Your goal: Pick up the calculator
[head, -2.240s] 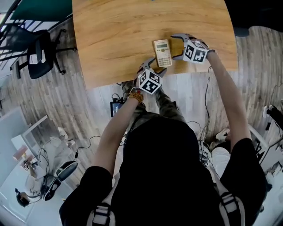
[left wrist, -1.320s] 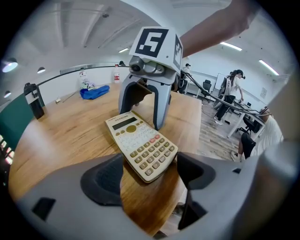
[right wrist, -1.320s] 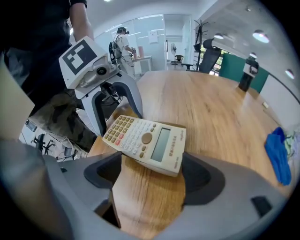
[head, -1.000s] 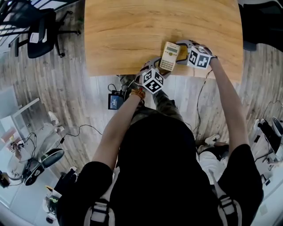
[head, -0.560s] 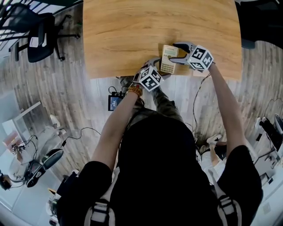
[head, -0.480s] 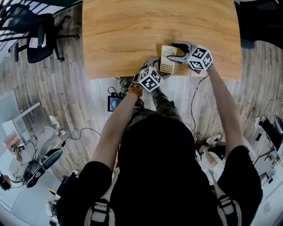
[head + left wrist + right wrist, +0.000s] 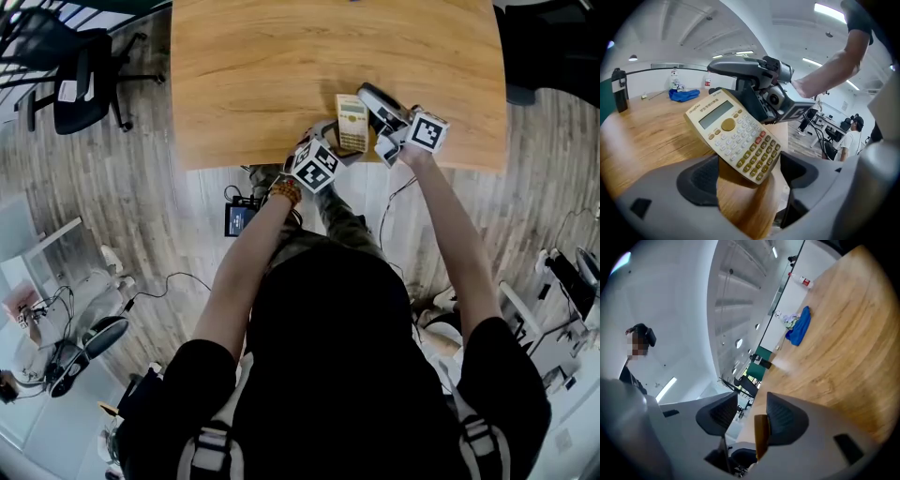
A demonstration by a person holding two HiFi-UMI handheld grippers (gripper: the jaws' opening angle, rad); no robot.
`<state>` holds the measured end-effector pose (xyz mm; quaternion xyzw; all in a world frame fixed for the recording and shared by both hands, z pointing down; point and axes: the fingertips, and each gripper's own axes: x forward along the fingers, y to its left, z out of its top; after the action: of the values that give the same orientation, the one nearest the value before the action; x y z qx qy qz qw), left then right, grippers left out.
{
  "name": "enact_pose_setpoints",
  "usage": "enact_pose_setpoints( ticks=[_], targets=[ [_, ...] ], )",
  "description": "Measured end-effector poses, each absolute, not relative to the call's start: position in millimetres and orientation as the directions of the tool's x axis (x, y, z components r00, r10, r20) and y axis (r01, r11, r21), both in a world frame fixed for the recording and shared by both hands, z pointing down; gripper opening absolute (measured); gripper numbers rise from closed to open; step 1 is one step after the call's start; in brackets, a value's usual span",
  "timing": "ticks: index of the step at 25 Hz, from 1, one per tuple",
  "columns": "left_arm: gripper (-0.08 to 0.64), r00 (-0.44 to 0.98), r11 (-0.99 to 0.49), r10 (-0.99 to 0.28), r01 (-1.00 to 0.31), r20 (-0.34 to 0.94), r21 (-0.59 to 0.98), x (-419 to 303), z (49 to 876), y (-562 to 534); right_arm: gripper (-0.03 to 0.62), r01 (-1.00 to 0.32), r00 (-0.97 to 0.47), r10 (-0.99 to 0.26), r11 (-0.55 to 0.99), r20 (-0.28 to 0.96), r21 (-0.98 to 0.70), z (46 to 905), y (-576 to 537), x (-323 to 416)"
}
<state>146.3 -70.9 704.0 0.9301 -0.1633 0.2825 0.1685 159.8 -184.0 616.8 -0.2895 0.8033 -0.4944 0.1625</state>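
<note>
Now calculator [image 7: 352,123] no longer flat, between closing jaws of right tool [image 7: 749,409]

The left hand-held gripper [image 7: 749,176] is held wide open; the right hand-held gripper [image 7: 751,417], rolled sideways, is being closed about the calculator [image 7: 736,133] edge; both arms are outstretched.

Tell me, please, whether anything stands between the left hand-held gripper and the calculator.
Nothing visible does: the calculator sits tilted at the left hand-held gripper's open jaws. The right hand-held gripper, jaws closing around its edge, is beyond it.
</note>
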Motion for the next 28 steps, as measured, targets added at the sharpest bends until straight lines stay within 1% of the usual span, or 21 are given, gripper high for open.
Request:
enact_pose_setpoints(
  ticks=[1, 3, 4, 5, 6, 7, 9, 10, 11, 12, 13, 15, 17, 20, 24, 26, 28],
  targets=[
    [0.402, 0.790, -0.890, -0.208, -0.397, 0.577, 0.223, 146, 703, -71, 0.184, -0.285, -0.771, -0.636, 0.324, 0.015, -0.902, 614, -184, 160],
    [0.402, 0.794, -0.889, -0.204, -0.396, 0.573, 0.232, 144, 701, -71, 0.198, -0.218, -0.764, -0.645, 0.267, -0.006, -0.939, 615, -180, 158],
    [0.402, 0.796, -0.891, -0.197, -0.389, 0.572, 0.235, 144, 700, -70, 0.199, -0.202, -0.767, -0.642, 0.246, -0.003, -0.948, 618, -175, 155],
    [0.402, 0.799, -0.896, -0.186, -0.376, 0.572, 0.235, 145, 701, -68, 0.190, -0.216, -0.780, -0.625, 0.242, 0.018, -0.946, 623, -167, 152],
    [0.400, 0.801, -0.903, -0.173, -0.361, 0.574, 0.232, 147, 701, -66, 0.170, -0.257, -0.806, -0.589, 0.258, 0.060, -0.931, 631, -157, 148],
    [0.400, 0.800, -0.908, -0.167, -0.353, 0.577, 0.227, 148, 702, -64, 0.164, -0.314, -0.836, -0.536, 0.290, 0.118, -0.904, 641, -146, 142],
    [0.399, 0.792, -0.902, -0.179, -0.368, 0.583, 0.223, 147, 702, -67, 0.176, -0.416, -0.869, -0.429, 0.361, 0.247, -0.835, 660, -126, 128],
    [0.399, 0.789, -0.896, -0.190, -0.383, 0.584, 0.226, 146, 703, -70, 0.170, -0.449, -0.869, -0.398, 0.379, 0.295, -0.810, 666, -120, 123],
    [0.400, 0.787, -0.891, -0.195, -0.392, 0.585, 0.230, 146, 703, -71, 0.141, -0.475, -0.861, -0.388, 0.383, 0.328, -0.793, 672, -116, 122],
    [0.400, 0.787, -0.889, -0.194, -0.393, 0.586, 0.234, 146, 703, -72, 0.106, -0.496, -0.850, -0.393, 0.377, 0.349, -0.782, 676, -114, 123],
    [0.400, 0.786, -0.890, -0.187, -0.389, 0.589, 0.237, 146, 703, -71, 0.089, -0.513, -0.839, -0.405, 0.368, 0.363, -0.775, 680, -114, 125],
    [0.399, 0.783, -0.891, -0.174, -0.383, 0.597, 0.242, 146, 704, -69, 0.081, -0.546, -0.813, -0.438, 0.349, 0.383, -0.761, 683, -116, 131],
    [0.399, 0.774, -0.888, -0.191, -0.398, 0.603, 0.230, 148, 700, -70, 0.091, -0.586, -0.780, -0.479, 0.335, 0.403, -0.738, 680, -119, 142],
    [0.397, 0.762, -0.863, -0.289, -0.470, 0.580, 0.188, 153, 681, -84, 0.091, -0.656, -0.731, -0.524, 0.367, 0.436, -0.659, 670, -123, 158],
    [0.397, 0.753, -0.792, -0.447, -0.584, 0.483, 0.177, 142, 637, -107, 0.089, -0.723, -0.684, -0.561, 0.435, 0.466, -0.537, 657, -124, 163],
    [0.397, 0.743, -0.769, -0.501, -0.617, 0.443, 0.165, 136, 614, -116, 0.089, -0.740, -0.666, -0.598, 0.454, 0.446, -0.496, 638, -128, 163],
    [0.397, 0.740, -0.754, -0.541, -0.637, 0.399, 0.160, 131, 590, -125, 0.089, -0.754, -0.645, -0.653, 0.458, 0.397, -0.471, 608, -138, 164]
  ],
)
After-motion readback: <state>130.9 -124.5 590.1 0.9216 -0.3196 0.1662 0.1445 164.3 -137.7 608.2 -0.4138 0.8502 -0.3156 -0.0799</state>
